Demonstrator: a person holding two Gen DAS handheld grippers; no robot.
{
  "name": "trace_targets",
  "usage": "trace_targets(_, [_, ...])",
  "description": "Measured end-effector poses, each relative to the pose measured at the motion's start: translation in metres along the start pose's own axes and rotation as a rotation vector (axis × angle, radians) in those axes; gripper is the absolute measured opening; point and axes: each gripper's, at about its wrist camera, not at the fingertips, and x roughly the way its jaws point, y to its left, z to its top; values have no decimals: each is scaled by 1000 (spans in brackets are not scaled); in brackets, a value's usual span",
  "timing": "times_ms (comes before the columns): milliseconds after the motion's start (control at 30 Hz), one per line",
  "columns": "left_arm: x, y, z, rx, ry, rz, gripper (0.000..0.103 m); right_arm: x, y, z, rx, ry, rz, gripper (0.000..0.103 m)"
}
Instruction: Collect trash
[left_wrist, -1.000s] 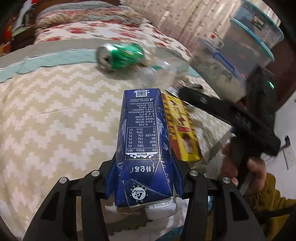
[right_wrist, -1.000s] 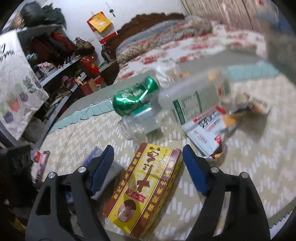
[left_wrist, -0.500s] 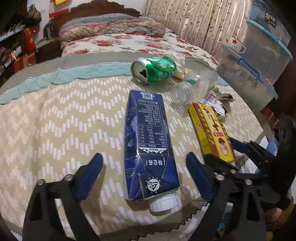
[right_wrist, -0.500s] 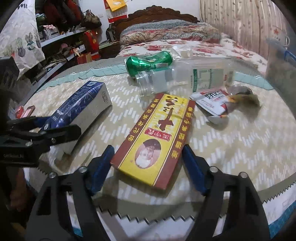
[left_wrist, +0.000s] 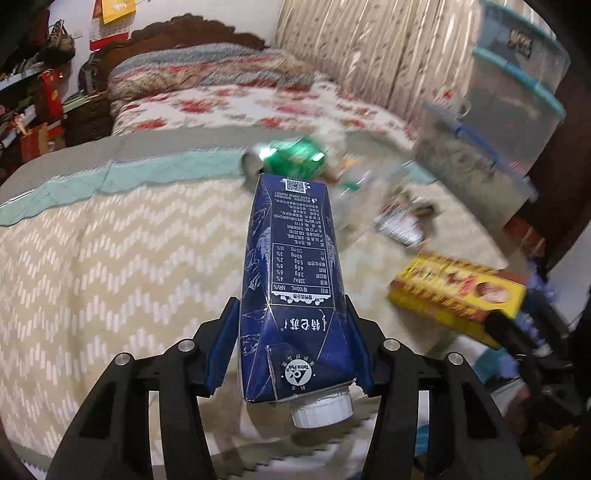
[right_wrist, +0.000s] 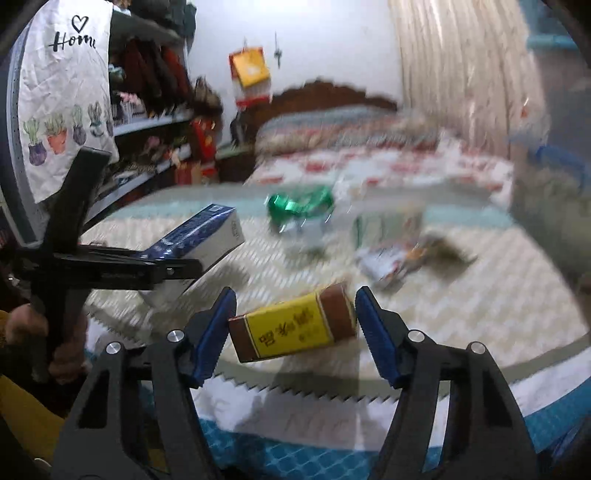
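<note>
My left gripper is closing on a dark blue milk carton, and its blue pads press both sides near the white-capped end. The carton tilts up off the zigzag-patterned cover. My right gripper is also closing, with a yellow and brown box held crosswise between its pads, clear of the cover. That yellow box hangs at the right in the left wrist view. The right wrist view shows the blue carton at the left, in the left gripper.
A green can, a clear bottle and a crumpled wrapper lie farther back on the cover. Stacked clear storage boxes stand at the right, a bed behind, and cluttered shelves at the left.
The left jaws opened wide with the carton lying flat, then closed on it again and tilted it up. The right gripper closed on the yellow box and raised it, turned crosswise.
</note>
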Motion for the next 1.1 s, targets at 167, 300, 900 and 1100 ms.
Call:
trace_targets(167, [6, -42, 13, 87, 22, -84, 50, 9, -26, -11, 53, 56, -20, 66])
trace_targets(300, [26, -82, 14, 183, 74, -118, 50, -3, -51, -26, 101, 76, -51, 66])
trace_targets(900, [133, -258, 54, 447, 238, -383, 50, -38, -180, -49, 107, 2, -597, 64])
trace_targets(1100, [175, -354, 73, 560, 305, -502, 50, -71, -275, -50, 373, -19, -666, 64])
